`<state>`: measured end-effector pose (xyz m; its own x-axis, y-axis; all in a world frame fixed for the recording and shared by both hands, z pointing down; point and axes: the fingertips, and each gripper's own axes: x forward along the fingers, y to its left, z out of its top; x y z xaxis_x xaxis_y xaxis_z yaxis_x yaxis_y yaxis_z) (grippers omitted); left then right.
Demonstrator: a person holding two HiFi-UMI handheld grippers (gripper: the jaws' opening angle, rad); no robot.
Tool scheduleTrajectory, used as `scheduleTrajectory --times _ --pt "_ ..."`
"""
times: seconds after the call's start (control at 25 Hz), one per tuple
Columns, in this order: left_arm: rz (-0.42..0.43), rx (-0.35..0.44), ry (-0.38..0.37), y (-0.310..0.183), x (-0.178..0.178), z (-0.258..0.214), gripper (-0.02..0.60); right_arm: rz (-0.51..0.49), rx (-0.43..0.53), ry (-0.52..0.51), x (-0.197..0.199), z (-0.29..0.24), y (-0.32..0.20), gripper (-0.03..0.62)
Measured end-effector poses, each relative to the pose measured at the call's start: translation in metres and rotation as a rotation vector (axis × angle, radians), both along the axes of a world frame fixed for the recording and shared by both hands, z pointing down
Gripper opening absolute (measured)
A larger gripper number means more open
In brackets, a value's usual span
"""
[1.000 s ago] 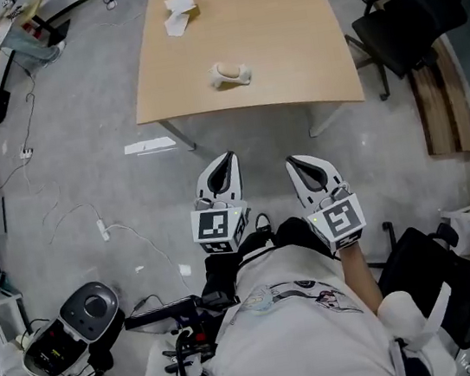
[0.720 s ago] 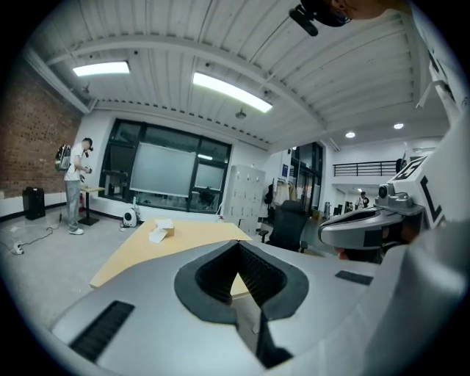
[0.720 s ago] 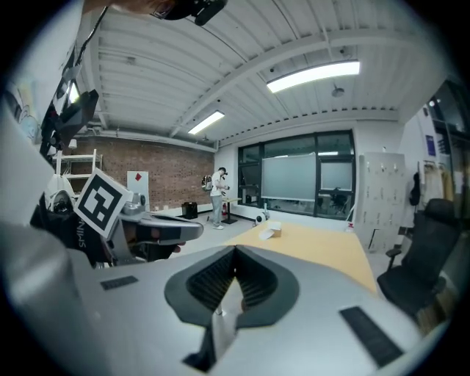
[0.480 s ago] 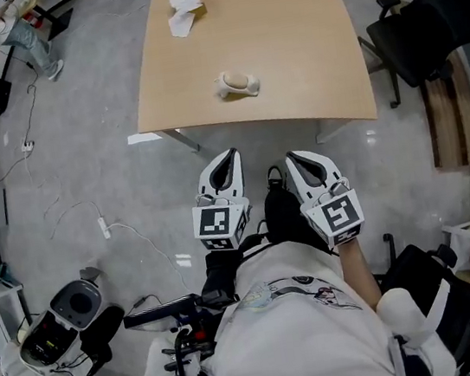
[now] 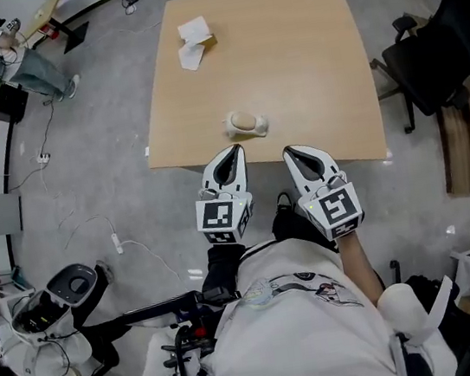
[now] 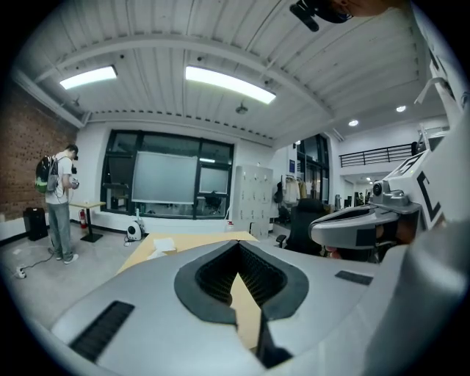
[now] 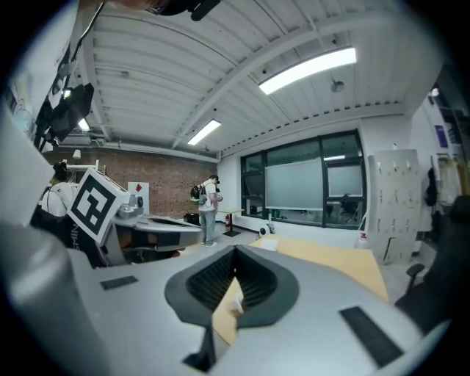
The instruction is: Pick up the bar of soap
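Clenched tight on nothing, at the left gripper [image 5: 233,155] and the right gripper [image 5: 291,155] alike, side by side at the near edge of the table [image 5: 312,57]. Just beyond their tips, close to that edge, the bar of soap [image 5: 244,121] — a pale oval lying on a white base [image 5: 261,124]. Probably light, hard and smooth, apt to squirt out of a hard pinch; best taken across the short width, at the middle, with modest pressure. Further off, at the far left, some paper [image 5: 194,40].

Grey floor [image 5: 108,158], wooden table [image 5: 303,59], black chair [image 5: 450,45], brick wall [image 7: 147,183], strip lights [image 6: 228,82]
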<state>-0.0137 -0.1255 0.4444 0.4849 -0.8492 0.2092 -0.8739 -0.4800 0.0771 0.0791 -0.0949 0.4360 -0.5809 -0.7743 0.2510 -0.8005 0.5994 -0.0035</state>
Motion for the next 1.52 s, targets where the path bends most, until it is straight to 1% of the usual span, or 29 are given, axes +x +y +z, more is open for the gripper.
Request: scheduleTrajectory --times 0.16,0.32,0.4,0.56,0.8,0.96,1.08,1.12,1.24,1.36,1.52 --pt "-0.025 -0.041 -0.007 -0.029 0.008 0.002 0.003 0.014 -0.053 -0.015 0.017 0.003 -0.034 0.003" --pt "-0.053 -0.024 -0.011 -0.056 0.005 -0.001 0.003 0.021 -0.076 -0.015 0.027 0.012 -0.063 0.003" --pt "-0.08 -0.033 -0.011 -0.06 -0.006 0.002 0.003 0.003 -0.096 -0.008 0.021 0.019 -0.07 0.003" --pt "-0.143 -0.088 -0.018 -0.061 -0.034 0.025 0.003 -0.066 -0.141 -0.004 -0.004 0.039 -0.08 0.003" --pt "-0.162 -0.132 -0.045 -0.072 -0.062 0.057 0.003 -0.099 -0.183 0.032 -0.034 0.07 -0.093 0.003" --pt "-0.181 -0.236 -0.073 -0.067 -0.085 0.099 0.003 -0.129 -0.228 0.078 -0.054 0.096 -0.093 0.003" --pt "-0.16 -0.304 -0.138 -0.065 -0.09 0.126 0.003 -0.128 -0.268 0.096 -0.059 0.115 -0.099 0.003" --pt "-0.154 -0.329 -0.145 -0.063 -0.091 0.135 0.003 -0.135 -0.283 0.109 -0.06 0.123 -0.1 0.003" --pt "-0.145 -0.401 -0.142 -0.06 -0.094 0.164 0.003 -0.174 -0.329 0.161 -0.068 0.155 -0.099 0.003" --pt "-0.137 -0.466 -0.156 -0.062 -0.096 0.191 0.003 -0.216 -0.378 0.202 -0.076 0.186 -0.1 0.003" --pt "-0.127 -0.55 -0.163 -0.06 -0.1 0.218 0.003 -0.283 -0.429 0.262 -0.084 0.219 -0.103 0.003"
